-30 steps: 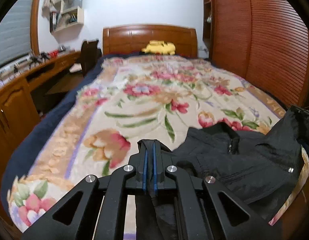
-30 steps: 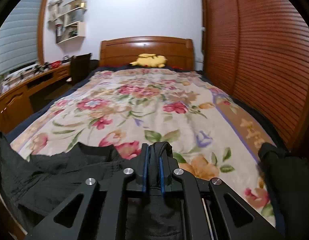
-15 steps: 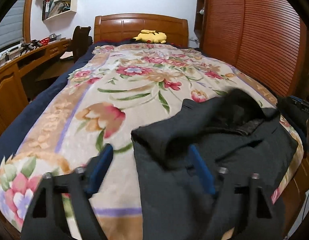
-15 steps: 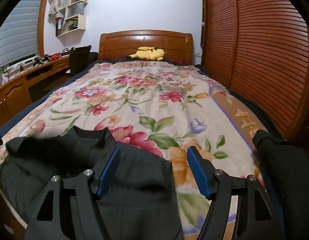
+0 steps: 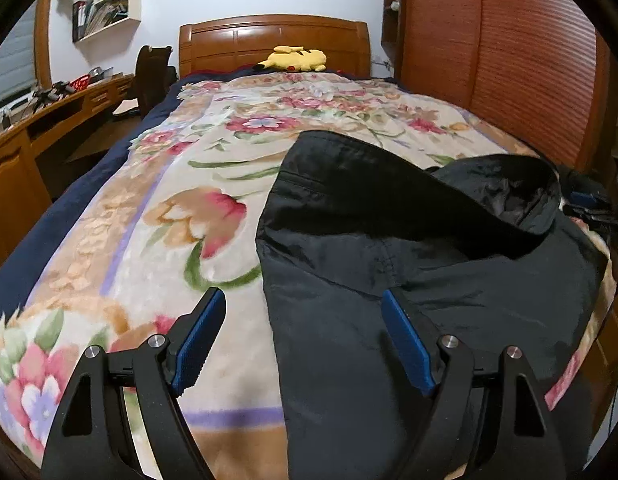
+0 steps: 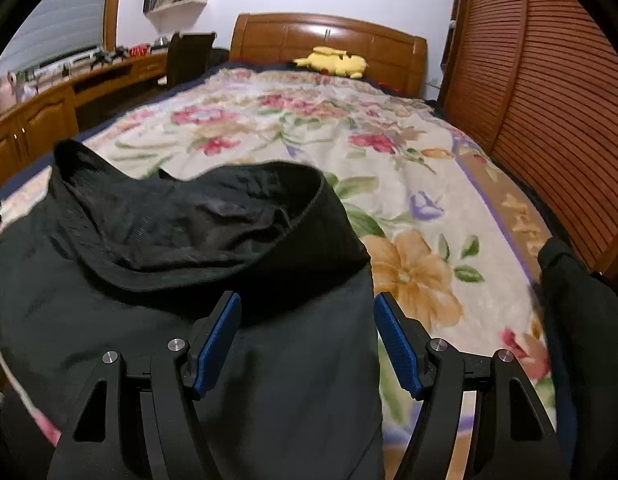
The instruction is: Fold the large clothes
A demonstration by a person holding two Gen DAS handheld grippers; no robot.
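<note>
A black hooded jacket (image 5: 409,264) lies on the floral blanket (image 5: 181,216) at the foot of the bed, hood (image 5: 505,196) up toward the headboard. My left gripper (image 5: 303,304) stands open over the jacket's left edge, its blue pads apart and pressing nothing. In the right wrist view the same jacket (image 6: 149,280) fills the lower left, and my right gripper (image 6: 307,306) hangs open above its right edge near the hood (image 6: 213,212). A black sleeve (image 6: 577,304) lies loose at the far right.
A yellow plush toy (image 5: 295,59) rests by the wooden headboard (image 5: 273,36). A slatted wooden wardrobe (image 5: 509,64) runs along the right side. A wooden desk (image 5: 41,128) with clutter and a dark chair (image 5: 151,72) stand on the left. The blanket (image 6: 309,128) stretches beyond the jacket.
A second ago both grippers were shut on jacket fabric; they have opened and let it go. The jacket has dropped flat onto the blanket, and both grippers have come lower.
</note>
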